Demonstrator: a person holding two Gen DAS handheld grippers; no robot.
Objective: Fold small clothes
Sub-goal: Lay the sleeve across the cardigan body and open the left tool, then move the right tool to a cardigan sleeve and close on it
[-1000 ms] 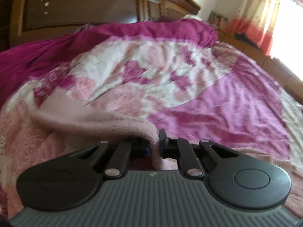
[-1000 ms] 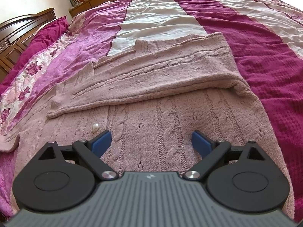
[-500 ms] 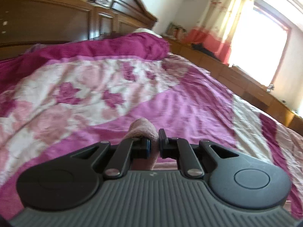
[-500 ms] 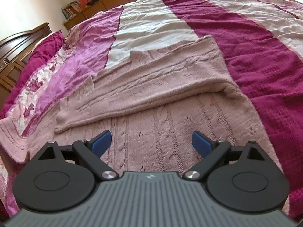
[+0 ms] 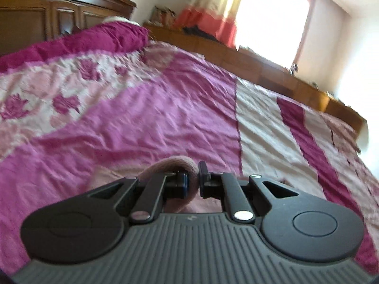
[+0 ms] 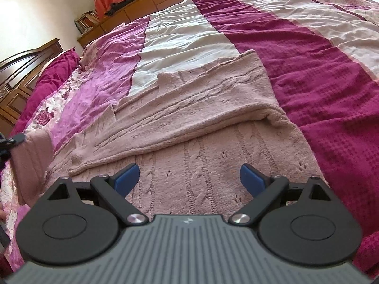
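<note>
A dusty pink cable-knit sweater (image 6: 201,127) lies spread on the bed, its far part folded over itself. My left gripper (image 5: 193,180) is shut on a bunched edge of the pink knit (image 5: 175,163), lifted above the bedspread. In the right wrist view that lifted part, a sleeve (image 6: 30,163), hangs at the far left, with the left gripper's tip (image 6: 14,140) at the frame edge. My right gripper (image 6: 189,179) stands open just over the sweater's near panel, with nothing between its blue pads (image 6: 126,177).
The bedspread (image 5: 165,108) has magenta, white and floral pink stripes. A dark wooden headboard (image 5: 47,21) stands at the left, a low wooden cabinet (image 5: 260,66) runs under the bright window, and orange-edged curtains (image 5: 213,11) hang there.
The left gripper has swung right across the bed with the knit edge in it, its view turning from the headboard to the window. The sleeve has risen at the right view's left edge. The right gripper has barely shifted.
</note>
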